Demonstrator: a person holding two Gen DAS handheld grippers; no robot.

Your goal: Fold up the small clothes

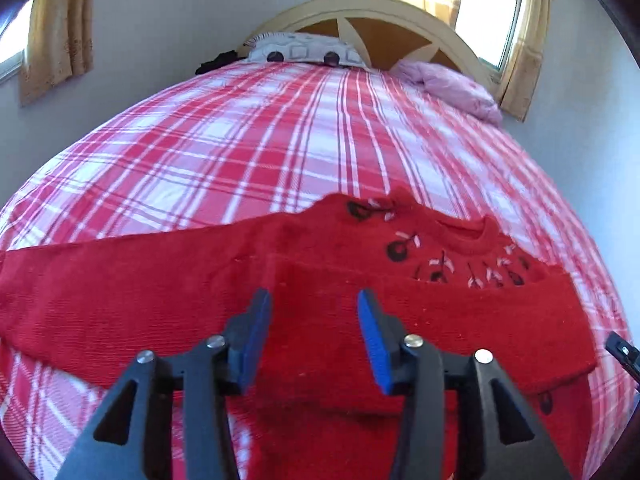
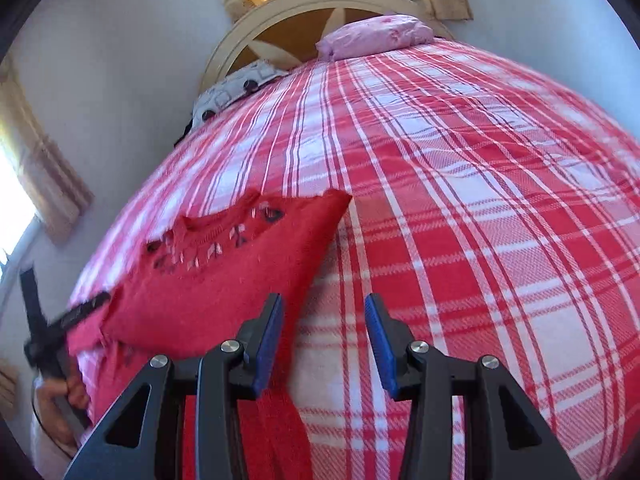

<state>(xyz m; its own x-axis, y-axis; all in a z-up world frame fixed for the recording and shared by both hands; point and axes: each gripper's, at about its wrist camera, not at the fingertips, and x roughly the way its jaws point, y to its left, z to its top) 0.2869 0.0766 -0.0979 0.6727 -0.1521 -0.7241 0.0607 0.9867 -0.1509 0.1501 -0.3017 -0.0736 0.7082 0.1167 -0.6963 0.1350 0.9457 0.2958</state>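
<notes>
A small red knit sweater (image 1: 200, 300) with black and white embroidery near its collar lies on the red and white plaid bedspread (image 1: 260, 148). One sleeve is folded across its body. My left gripper (image 1: 314, 300) is open just above the sweater's middle, holding nothing. In the right wrist view the sweater (image 2: 224, 280) lies to the left, and my right gripper (image 2: 324, 304) is open and empty over the bedspread (image 2: 480, 220), beside the sweater's right edge. The left gripper (image 2: 60, 320) shows at the far left of that view, held by a hand.
A patterned white pillow (image 1: 304, 50) and a pink pillow (image 1: 452, 88) lie at the head of the bed against a curved wooden headboard (image 1: 384, 20). Curtained windows (image 1: 488, 12) are behind. The bedspread stretches far to the right of the sweater.
</notes>
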